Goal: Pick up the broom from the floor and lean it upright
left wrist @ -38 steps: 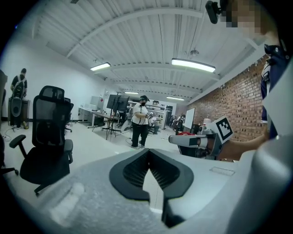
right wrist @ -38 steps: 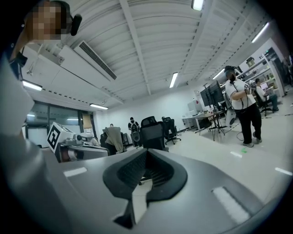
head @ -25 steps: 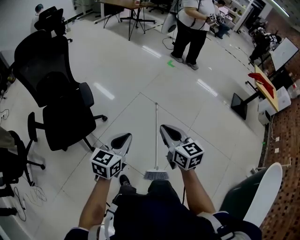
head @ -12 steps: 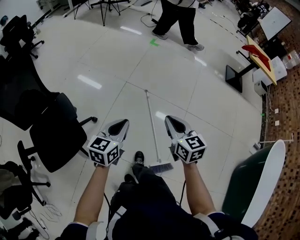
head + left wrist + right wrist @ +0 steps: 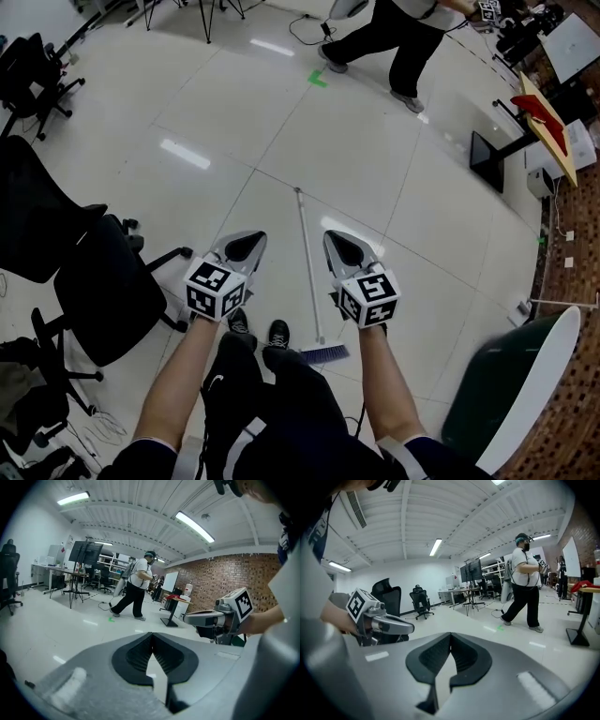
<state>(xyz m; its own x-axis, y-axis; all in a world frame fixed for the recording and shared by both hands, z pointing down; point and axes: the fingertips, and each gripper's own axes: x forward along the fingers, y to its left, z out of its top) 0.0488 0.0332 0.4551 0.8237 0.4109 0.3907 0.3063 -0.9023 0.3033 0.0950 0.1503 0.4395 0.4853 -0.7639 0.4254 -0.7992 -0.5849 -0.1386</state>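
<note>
Broom (image 5: 309,267) lies flat on the floor (image 5: 281,141), between left gripper (image 5: 242,247) and right gripper (image 5: 345,249); both jaws closed, empty, apparently poised for pickup.

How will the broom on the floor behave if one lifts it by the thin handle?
The broom looks light: its pole is thin and the brush head small. The pole seems straight and stiff, so it probably will not bend. Gripped mid-pole, the brush end may swing down.
</note>
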